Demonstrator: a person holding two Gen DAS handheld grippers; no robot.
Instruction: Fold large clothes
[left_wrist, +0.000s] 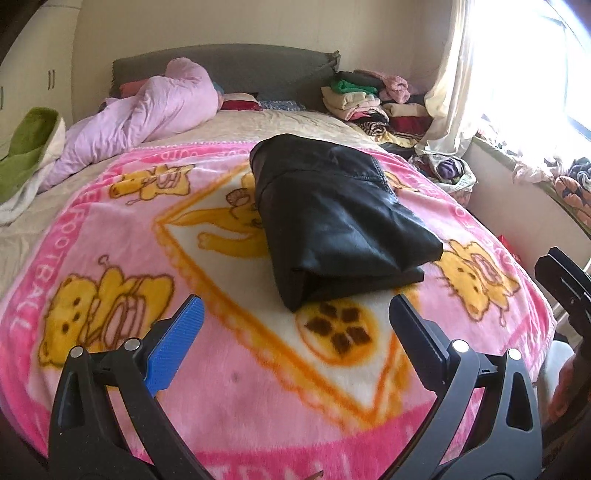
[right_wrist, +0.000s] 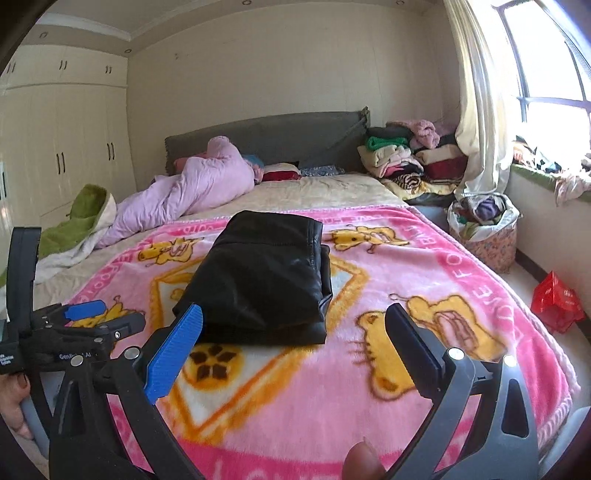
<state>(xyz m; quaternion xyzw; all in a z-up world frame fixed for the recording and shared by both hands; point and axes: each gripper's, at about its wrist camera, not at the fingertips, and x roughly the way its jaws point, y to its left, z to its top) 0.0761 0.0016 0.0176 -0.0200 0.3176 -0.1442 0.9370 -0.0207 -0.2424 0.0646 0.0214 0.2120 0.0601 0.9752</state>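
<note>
Both the left gripper (left_wrist: 295, 317) and right gripper (right_wrist: 293, 325) hang wide open and empty (neither touching cloth); just ahead lies the folded black garment (left_wrist: 332, 221) on the pink blanket (left_wrist: 221, 387), long axis running away toward the headboard (right_wrist: 266, 136)

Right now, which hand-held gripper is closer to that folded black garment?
Right, it seems. The right hand-held gripper is open with its blue finger at the black garment's near edge. The left hand-held gripper, also open, hangs slightly short of it.
</note>
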